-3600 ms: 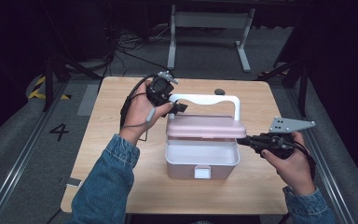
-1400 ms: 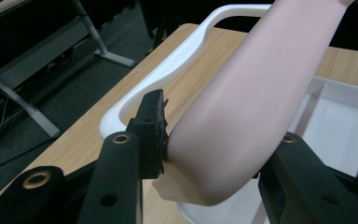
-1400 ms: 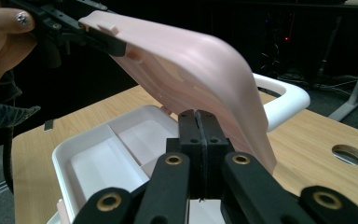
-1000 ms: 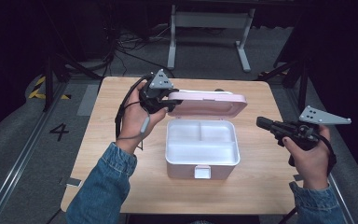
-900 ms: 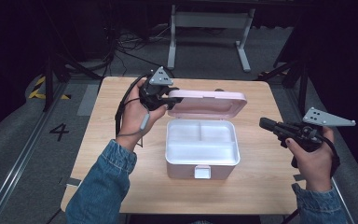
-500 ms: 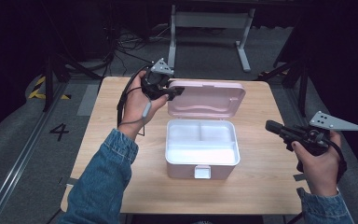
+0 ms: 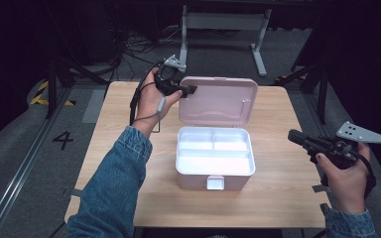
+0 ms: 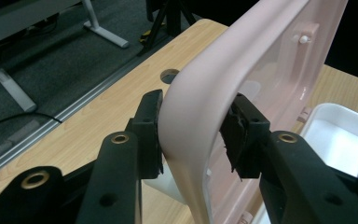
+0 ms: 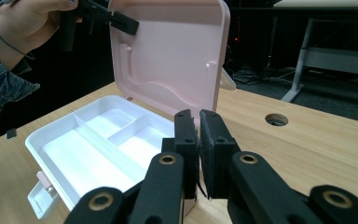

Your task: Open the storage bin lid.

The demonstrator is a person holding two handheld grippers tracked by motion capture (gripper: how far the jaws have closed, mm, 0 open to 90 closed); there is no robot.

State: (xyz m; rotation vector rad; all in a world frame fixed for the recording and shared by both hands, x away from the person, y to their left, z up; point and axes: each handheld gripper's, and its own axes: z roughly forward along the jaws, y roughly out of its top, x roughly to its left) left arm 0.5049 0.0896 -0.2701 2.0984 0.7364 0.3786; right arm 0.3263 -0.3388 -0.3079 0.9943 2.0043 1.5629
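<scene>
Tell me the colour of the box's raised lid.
Pale pink plastic lid, clearest in the right gripper view.

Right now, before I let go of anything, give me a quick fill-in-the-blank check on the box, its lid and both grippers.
1. The pink lid stands ____ above the white box.
2. The left gripper has the lid's ____ between its jaws.
3. The right gripper holds ____.
4. Dividers split the box's inside into ____ compartments.

Missing words: open; edge; nothing; three

Pink lid (image 9: 168, 51) upright over white tray (image 9: 88, 144); right claw (image 9: 199, 140) nearly closed, empty.
</scene>
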